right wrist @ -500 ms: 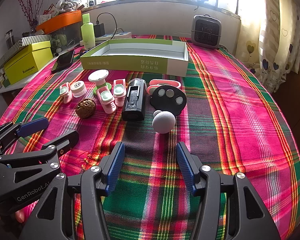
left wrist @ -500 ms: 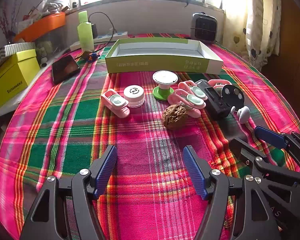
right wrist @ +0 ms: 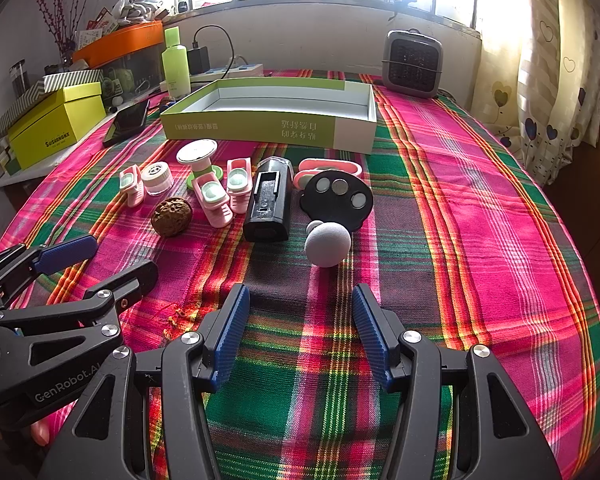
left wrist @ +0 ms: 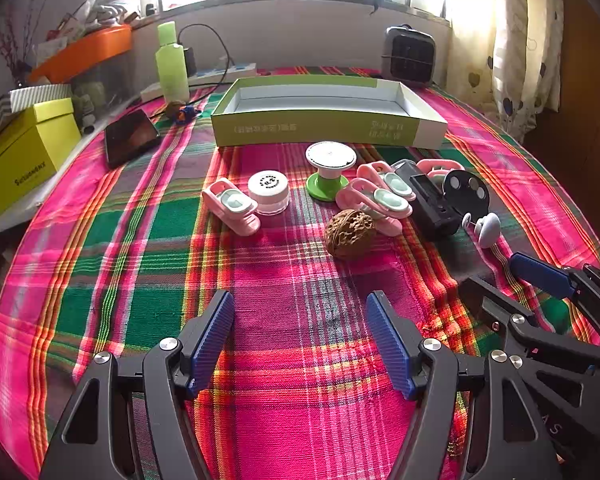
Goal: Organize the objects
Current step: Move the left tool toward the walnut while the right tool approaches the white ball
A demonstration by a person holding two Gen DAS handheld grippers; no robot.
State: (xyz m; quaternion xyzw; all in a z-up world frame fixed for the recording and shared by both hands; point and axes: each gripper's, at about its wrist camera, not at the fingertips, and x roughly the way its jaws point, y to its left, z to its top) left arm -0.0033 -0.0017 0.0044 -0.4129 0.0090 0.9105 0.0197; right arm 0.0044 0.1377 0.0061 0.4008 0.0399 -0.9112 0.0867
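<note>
A row of small things lies mid-table on the plaid cloth: a walnut (left wrist: 350, 234), several pink clips (left wrist: 232, 206), a white jar (left wrist: 269, 192), a green-and-white spool (left wrist: 329, 168), a black device (right wrist: 270, 200), a black disc (right wrist: 338, 200) and a white knob (right wrist: 326, 244). Behind them stands a shallow green box (left wrist: 320, 130), with nothing visible inside. My left gripper (left wrist: 300, 336) hovers open, short of the walnut. Open too, my right gripper (right wrist: 300, 332) sits just short of the white knob. Neither holds anything. Each gripper shows at the edge of the other's view.
A phone (left wrist: 130, 140), a green bottle (left wrist: 172, 62) and a power strip with cables sit at the back left. A yellow box (left wrist: 24, 156) stands off the table's left side. A small grey heater (right wrist: 414, 62) is at the back right. Curtains hang at right.
</note>
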